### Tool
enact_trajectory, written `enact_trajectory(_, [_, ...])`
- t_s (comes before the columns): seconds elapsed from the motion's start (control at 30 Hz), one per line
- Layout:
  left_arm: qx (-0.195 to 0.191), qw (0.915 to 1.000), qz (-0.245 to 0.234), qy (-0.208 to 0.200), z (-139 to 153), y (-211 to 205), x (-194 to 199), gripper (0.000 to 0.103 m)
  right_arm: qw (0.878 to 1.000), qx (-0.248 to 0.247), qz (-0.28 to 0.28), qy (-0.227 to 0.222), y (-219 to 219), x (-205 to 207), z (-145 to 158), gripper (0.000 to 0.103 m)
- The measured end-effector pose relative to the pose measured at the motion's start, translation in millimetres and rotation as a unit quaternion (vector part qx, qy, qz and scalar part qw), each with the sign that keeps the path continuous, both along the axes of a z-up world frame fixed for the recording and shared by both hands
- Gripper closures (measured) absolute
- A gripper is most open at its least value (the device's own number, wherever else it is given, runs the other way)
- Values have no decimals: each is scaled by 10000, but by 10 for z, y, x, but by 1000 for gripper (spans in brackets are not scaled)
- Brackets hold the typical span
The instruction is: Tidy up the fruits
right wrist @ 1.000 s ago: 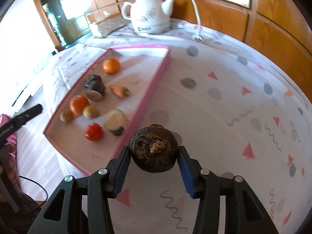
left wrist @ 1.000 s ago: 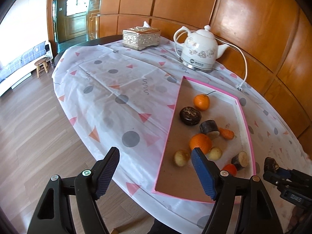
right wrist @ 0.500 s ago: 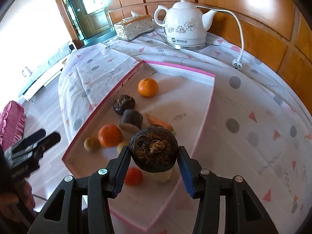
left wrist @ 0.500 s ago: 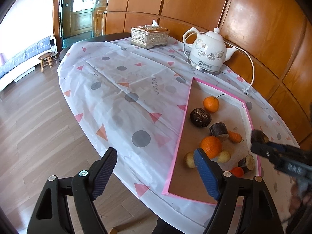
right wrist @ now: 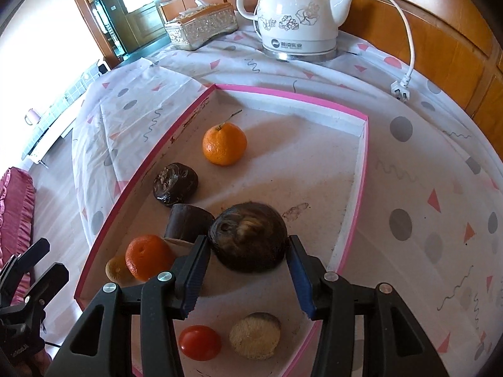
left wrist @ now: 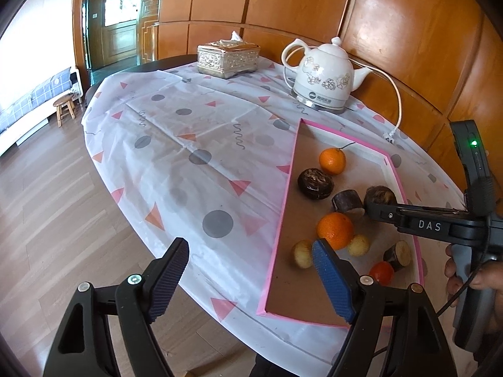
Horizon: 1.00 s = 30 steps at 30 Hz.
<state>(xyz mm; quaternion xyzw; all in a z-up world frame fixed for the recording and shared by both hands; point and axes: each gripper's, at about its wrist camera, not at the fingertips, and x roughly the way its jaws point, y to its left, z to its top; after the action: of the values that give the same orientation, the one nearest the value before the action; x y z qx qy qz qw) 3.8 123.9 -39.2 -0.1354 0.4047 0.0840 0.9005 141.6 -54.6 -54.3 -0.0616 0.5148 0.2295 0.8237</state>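
The right claw (right wrist: 248, 259) is pinching a round dark brown fruit (right wrist: 248, 240) between its two blue pads and holding it low over the pink-edged tray (right wrist: 361, 169). The fruit is sitting right in the middle of the claw, with both pads touching its sides. I think it could roll when the claw lets go, because it is round. It could bump the dark cut piece (right wrist: 190, 223) just beside it, or the big orange (right wrist: 147, 257) nearby. The left claw (left wrist: 251, 278) is spread wide with nothing in it, waiting near the table edge, well apart from the fruits.
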Motion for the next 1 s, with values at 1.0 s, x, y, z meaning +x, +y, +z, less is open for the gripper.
enact_trajectory(1.0, [327,9980,-484,-239,180,-338,-70,18,9995,-183,4,-242,-89,-385,0,73])
